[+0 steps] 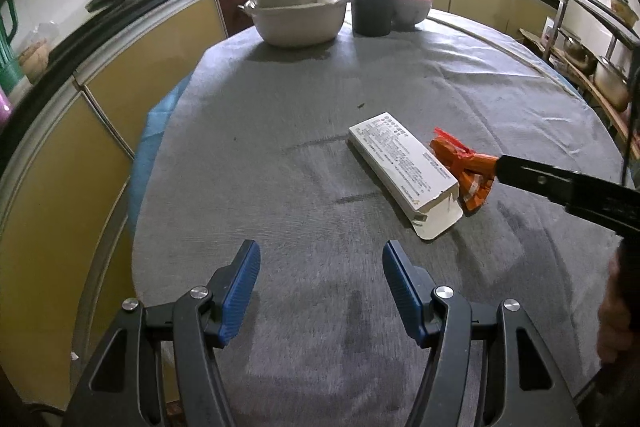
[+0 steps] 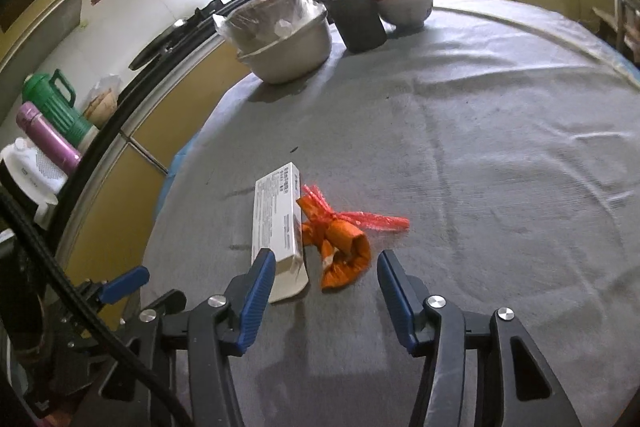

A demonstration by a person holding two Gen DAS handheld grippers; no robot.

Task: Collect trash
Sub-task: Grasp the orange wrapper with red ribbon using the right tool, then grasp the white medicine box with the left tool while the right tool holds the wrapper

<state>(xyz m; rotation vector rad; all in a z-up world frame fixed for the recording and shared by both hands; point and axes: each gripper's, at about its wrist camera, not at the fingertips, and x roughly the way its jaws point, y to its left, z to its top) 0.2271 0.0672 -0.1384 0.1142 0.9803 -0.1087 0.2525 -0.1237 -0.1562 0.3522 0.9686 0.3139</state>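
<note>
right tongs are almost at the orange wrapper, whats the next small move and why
Probably ease the right tongs forward and down a little, so the pads straddle the orange wrapper, then close. The jaws stand open with the wrapper just ahead of them, not yet between, and the white carton lies close beside it.

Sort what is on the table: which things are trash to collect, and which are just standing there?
Trash: white box, orange wrapper, red plastic strip.
Just standing there: pot, dark cup, bowls.
</note>
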